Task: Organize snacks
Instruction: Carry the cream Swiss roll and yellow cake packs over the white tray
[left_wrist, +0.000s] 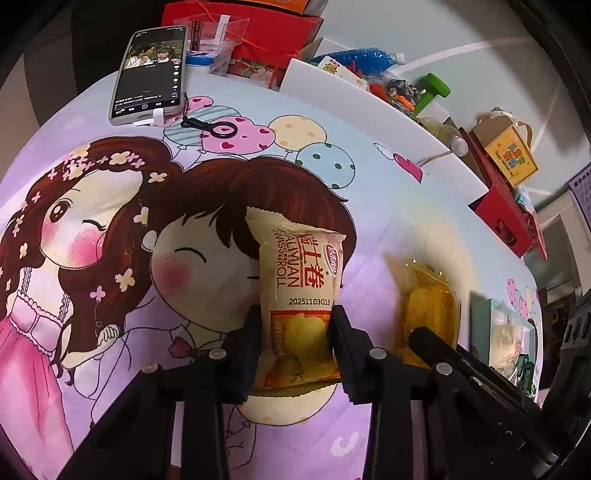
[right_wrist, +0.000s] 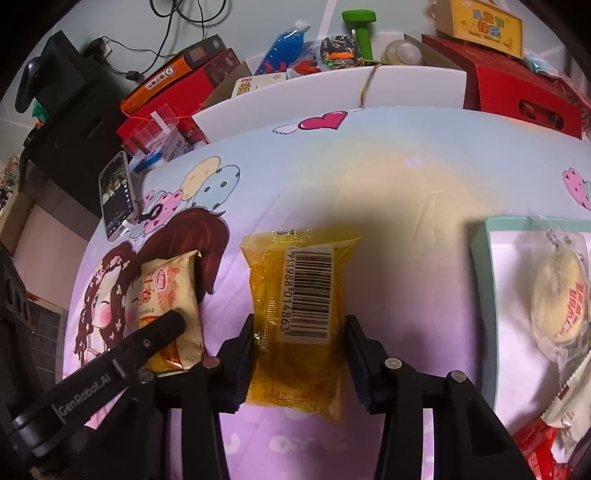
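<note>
The left gripper (left_wrist: 295, 332) has its jaws closed on the swiss roll packet (left_wrist: 299, 295), both pads pressing its lower sides while the cream wrapper stands up between them over the cartoon-printed cloth (left_wrist: 110, 369) that covers the bench. Just to its right, the right gripper (right_wrist: 299, 354) grips the yellow snack packet (right_wrist: 299, 306) the same way, jaws shut against its two long edges, the barcode label facing up. The two packets sit near each other but apart; in each wrist view the other gripper's black finger crosses in front of the neighbouring packet.

Further right, a pale green tray (right_wrist: 484, 280) rests on the cloth and holds a round cake in a clear wrapper (right_wrist: 561, 295), with a red wrapper (right_wrist: 535, 446) at its near corner.

Farther back on the left, a phone (left_wrist: 151, 74) lies face up with its screen lit. Behind the cloth's far edge stand red boxes (right_wrist: 517, 88), a white box (right_wrist: 417, 85), a blue bottle (right_wrist: 284, 44), a green dumbbell (right_wrist: 362, 26) and a yellow-fronted carton (right_wrist: 487, 22).
</note>
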